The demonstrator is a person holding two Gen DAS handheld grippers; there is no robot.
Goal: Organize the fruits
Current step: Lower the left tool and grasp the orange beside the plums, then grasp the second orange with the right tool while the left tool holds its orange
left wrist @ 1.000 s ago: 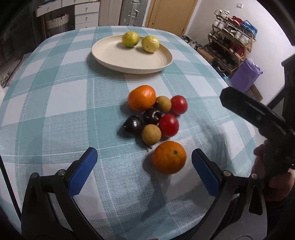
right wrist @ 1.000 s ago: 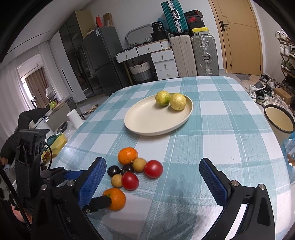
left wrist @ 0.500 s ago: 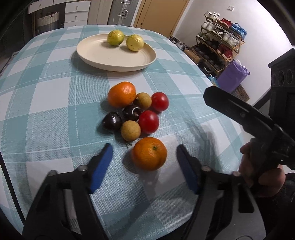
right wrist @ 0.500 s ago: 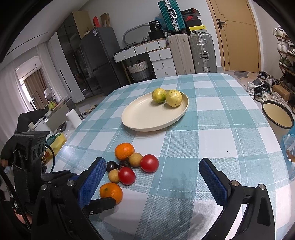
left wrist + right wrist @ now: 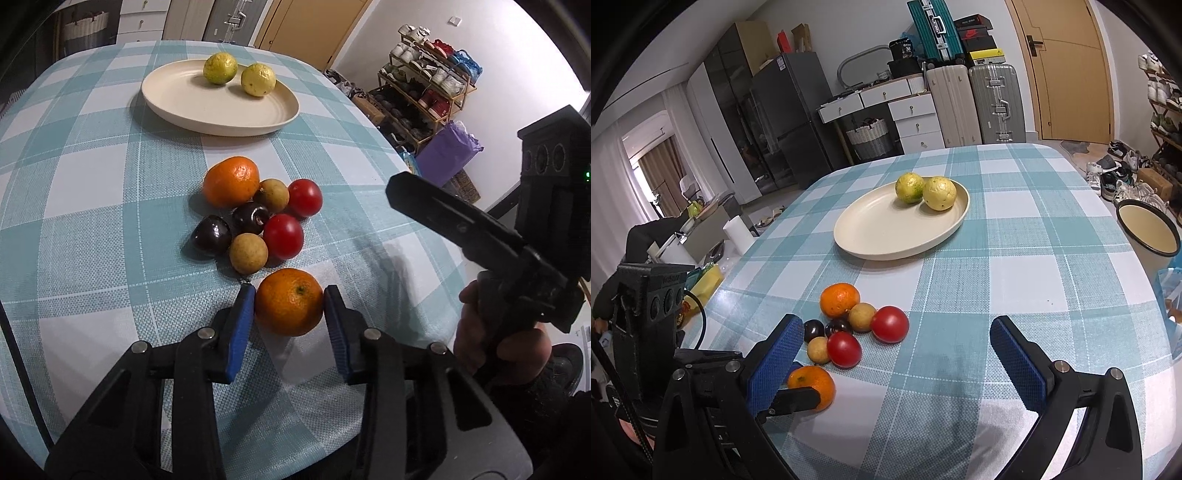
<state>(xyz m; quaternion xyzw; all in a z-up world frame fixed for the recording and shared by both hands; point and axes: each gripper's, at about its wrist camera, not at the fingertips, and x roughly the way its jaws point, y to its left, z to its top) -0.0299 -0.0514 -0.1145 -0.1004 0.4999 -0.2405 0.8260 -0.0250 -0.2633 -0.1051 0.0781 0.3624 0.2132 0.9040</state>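
Left gripper (image 5: 289, 301) jaws closing on the near orange (image 5: 289, 302), pads touching both sides. Right gripper (image 5: 894, 345) jaws wide open, empty, above the tablecloth (image 5: 1015, 229).

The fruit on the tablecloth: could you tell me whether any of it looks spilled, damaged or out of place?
Nothing looks damaged or spilled. Two yellow-green fruits sit on the plate; the rest lie clustered on the tablecloth. The left gripper is closing around the near orange.

Home living-dining room: checked tablecloth (image 5: 1015, 258), fridge (image 5: 790, 110), suitcases (image 5: 975, 103) far, shoe rack (image 5: 432, 92) right
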